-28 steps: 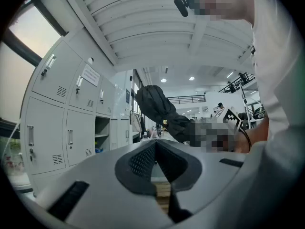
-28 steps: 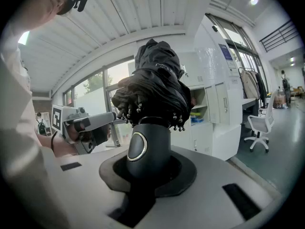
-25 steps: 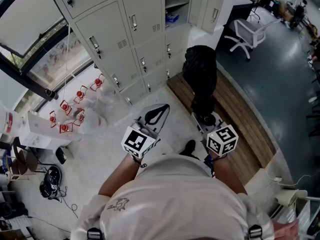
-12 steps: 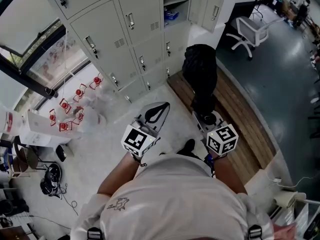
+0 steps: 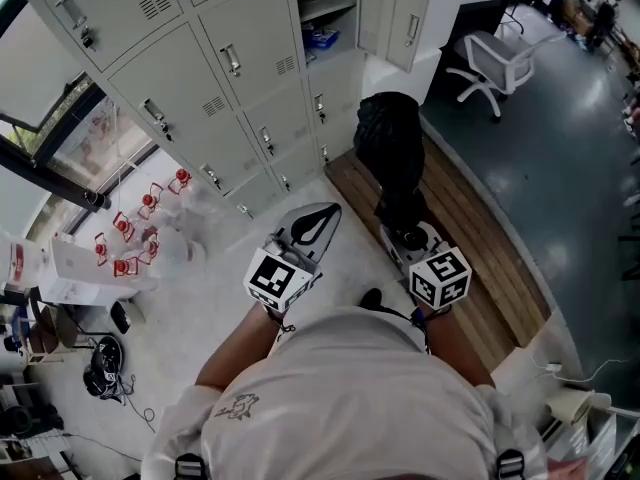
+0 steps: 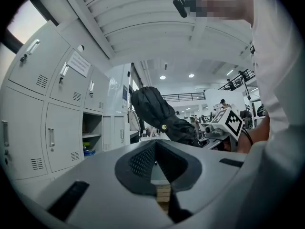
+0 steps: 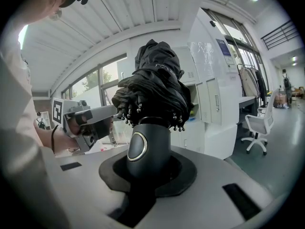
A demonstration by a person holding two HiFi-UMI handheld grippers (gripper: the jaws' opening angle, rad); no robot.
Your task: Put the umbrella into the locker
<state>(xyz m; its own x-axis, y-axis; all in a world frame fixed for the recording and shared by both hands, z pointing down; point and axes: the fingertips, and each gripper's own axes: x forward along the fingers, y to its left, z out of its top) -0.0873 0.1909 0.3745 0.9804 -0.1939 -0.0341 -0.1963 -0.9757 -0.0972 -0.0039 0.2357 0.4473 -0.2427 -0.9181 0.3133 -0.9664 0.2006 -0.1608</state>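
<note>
1. Standing a short way back from the bank of grey lockers (image 5: pixel 200 78), the person has open pale floor (image 5: pixel 215 288) between themselves and the closed doors.
2. One compartment (image 5: pixel 325 8) near the right end of the bank shows open, its door (image 5: pixel 405 23) swung outward. A small blue item (image 5: pixel 322 38) lies on its shelf.
3. A wooden strip (image 5: pixel 480 238) runs along the right, its curved outer edge meeting dark floor. One white office chair (image 5: pixel 495 63) sits well apart beyond it.
4. One black folded umbrella (image 5: pixel 390 153) is in play. It juts out in front of the person over the wooden strip, short of the open compartment and not touching the lockers.
5. The right tongs (image 5: pixel 412 236) are pinching the umbrella's dark handle (image 7: pixel 145 149), with the bundled canopy (image 7: pixel 155 85) bulging just past the jaws.
6. The left tongs (image 5: pixel 325 213) are held beside the right ones. Their jaws are pressed together at the tips with nothing between them.
7. By count there are two tongs, one umbrella, one chair and one open compartment.
</note>
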